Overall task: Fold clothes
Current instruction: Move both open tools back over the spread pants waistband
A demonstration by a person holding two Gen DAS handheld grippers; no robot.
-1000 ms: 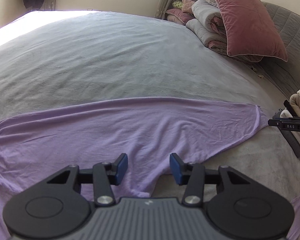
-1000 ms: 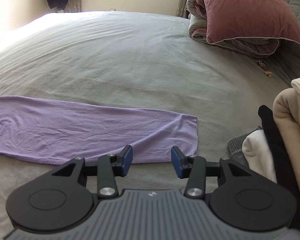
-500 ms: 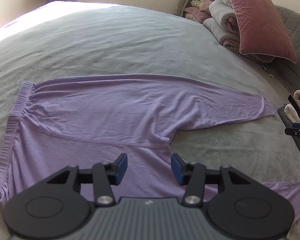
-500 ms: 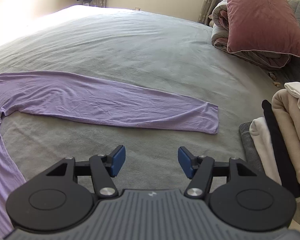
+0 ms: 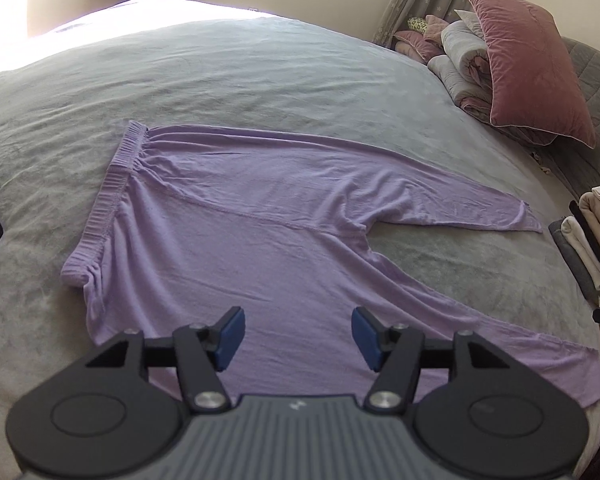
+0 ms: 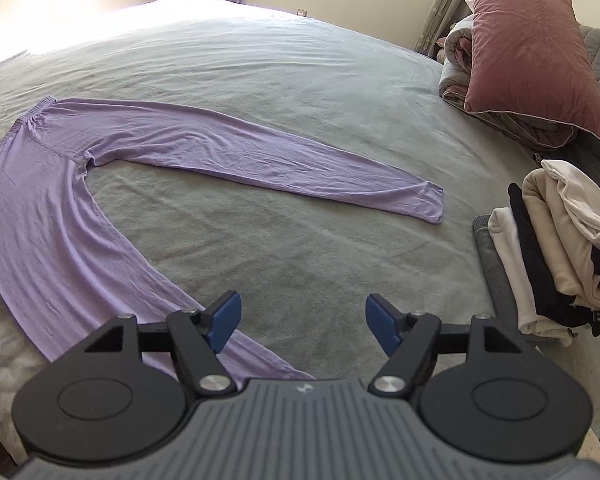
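Your left gripper [image 5: 297, 336] hung with its jaws spread and empty over the near leg of the lilac trousers [image 5: 236, 240]; your right gripper [image 6: 303, 322] was likewise released, poised above the bed [image 6: 300, 80] just beside that leg's cuff end. The trousers lay flat on the grey cover, legs splayed apart, waistband toward ten o'clock. A stack of folded clothes [image 6: 548, 248] sat at three o'clock, well apart from the far cuff. Farthest, at one o'clock, a pink pillow [image 6: 532, 60] leaned on rolled bedding [image 5: 464, 68].
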